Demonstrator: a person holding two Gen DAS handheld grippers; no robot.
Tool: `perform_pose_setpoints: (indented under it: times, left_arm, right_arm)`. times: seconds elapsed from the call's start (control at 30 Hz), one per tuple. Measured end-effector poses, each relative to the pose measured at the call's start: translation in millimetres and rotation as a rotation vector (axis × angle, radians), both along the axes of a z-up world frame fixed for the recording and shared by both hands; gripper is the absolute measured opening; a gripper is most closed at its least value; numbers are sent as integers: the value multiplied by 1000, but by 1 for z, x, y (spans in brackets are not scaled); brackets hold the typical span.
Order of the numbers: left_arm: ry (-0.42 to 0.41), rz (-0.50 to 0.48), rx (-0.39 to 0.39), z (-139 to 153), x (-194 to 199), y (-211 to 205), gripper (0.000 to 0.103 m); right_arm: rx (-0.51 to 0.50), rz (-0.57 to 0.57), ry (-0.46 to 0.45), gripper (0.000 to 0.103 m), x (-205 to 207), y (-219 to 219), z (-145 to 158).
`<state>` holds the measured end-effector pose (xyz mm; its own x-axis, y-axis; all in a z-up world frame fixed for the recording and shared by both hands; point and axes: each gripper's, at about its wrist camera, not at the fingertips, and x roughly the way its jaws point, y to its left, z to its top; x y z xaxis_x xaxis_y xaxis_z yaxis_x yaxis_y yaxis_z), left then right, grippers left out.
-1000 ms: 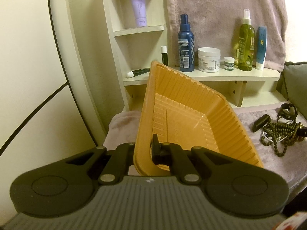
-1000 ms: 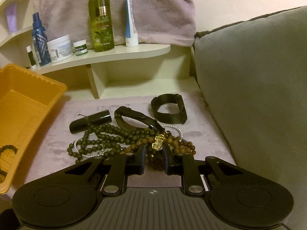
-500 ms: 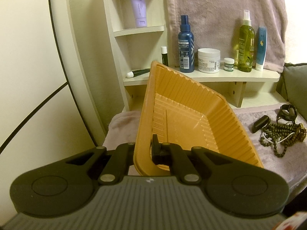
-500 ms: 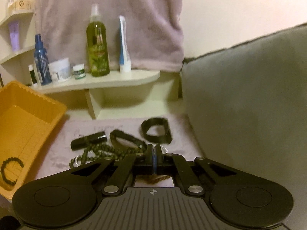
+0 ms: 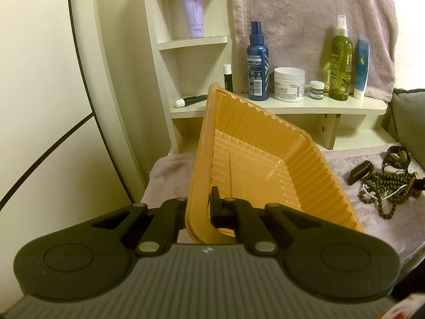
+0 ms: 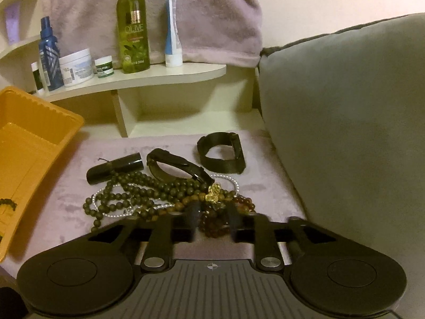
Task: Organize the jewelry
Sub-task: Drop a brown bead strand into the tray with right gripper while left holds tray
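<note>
My left gripper (image 5: 198, 207) is shut on the near rim of an orange ribbed plastic tray (image 5: 265, 164) and holds it tilted. The tray also shows at the left of the right wrist view (image 6: 32, 138), with a dark bead bracelet (image 6: 8, 204) inside. My right gripper (image 6: 212, 215) is open, low over a tangled pile of green and brown bead strings (image 6: 148, 191) with a gold charm (image 6: 213, 192) on the mauve cloth. A brown bead bracelet (image 6: 217, 220) lies between its fingers. The pile shows at the right of the left wrist view (image 5: 387, 188).
A black tube (image 6: 114, 167), a dark bangle (image 6: 175, 167) and a black band (image 6: 223, 154) lie behind the pile. A grey cushion (image 6: 345, 122) stands at the right. A cream shelf (image 6: 138, 77) holds bottles and jars behind.
My right gripper was shut and raised half a second ago; now it is open and lowered at the bead pile. The left gripper and tray have not moved.
</note>
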<state>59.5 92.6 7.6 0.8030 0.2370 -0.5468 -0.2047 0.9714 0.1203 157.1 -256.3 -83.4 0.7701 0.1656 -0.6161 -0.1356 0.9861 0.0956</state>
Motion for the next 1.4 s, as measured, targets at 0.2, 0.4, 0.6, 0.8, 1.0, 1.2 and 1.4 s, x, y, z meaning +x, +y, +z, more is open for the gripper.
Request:
perform_pose_setpoints:
  times: [0.2,0.4,0.6,0.8,1.0,1.2,1.4]
  left_arm:
    - [1,3,2,-1,-1,0,4]
    - [2,4,3,-1,0,0,4]
    - [2,3,3,-1,0,0,4]
    - [3,3,4,-1,0,0,4]
    - [3,3,4,-1,0,0,4]
    - [2,4,3,-1,0,0,4]
    - [2,4,2,-1,0,0,4]
  right_arm:
    - [-15,2,-18,35,5,4,-2]
    - [-56,11,-30,31,8,8,-4]
    - [-93,2,-23,16,8,6,-4]
    - [-144,9,-22,16,14,12,-11]
    - [-116,-8,-48,10,2,8,-2]
    - [-86,-37,-119,10,-18,-1,23]
    - [-50,-11,-213,10,-29,1,62]
